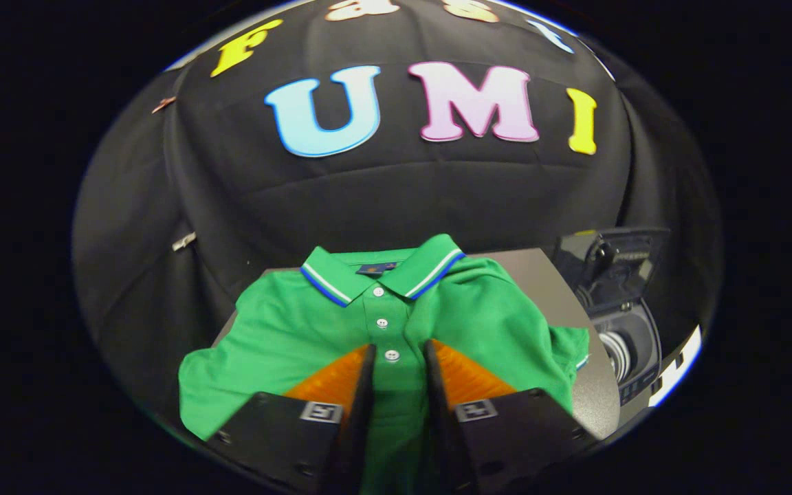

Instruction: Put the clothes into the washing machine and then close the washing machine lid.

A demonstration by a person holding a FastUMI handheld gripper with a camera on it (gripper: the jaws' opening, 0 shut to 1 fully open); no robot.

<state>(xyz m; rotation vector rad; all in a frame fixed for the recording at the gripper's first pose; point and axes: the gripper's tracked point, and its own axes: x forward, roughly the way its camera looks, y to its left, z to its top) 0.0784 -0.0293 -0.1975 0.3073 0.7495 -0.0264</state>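
A green polo shirt [368,330] lies flat on the grey table [540,282], collar toward twelve o'clock. The gripper [398,357] hangs over its buttoned front, fingers a narrow gap apart with the placket between them, not yet pinching cloth. At three o'clock sits the washing machine [626,337], lid [609,265] raised. Good practice, I judge: press down and gather a thick fold before closing, so the shirt lifts whole without trailing.

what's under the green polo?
The green polo shirt lies flat on a grey table, whose bare top shows past the shirt toward the open washing machine. Anything beneath the shirt is covered. The gripper is above the placket, fingers slightly apart.
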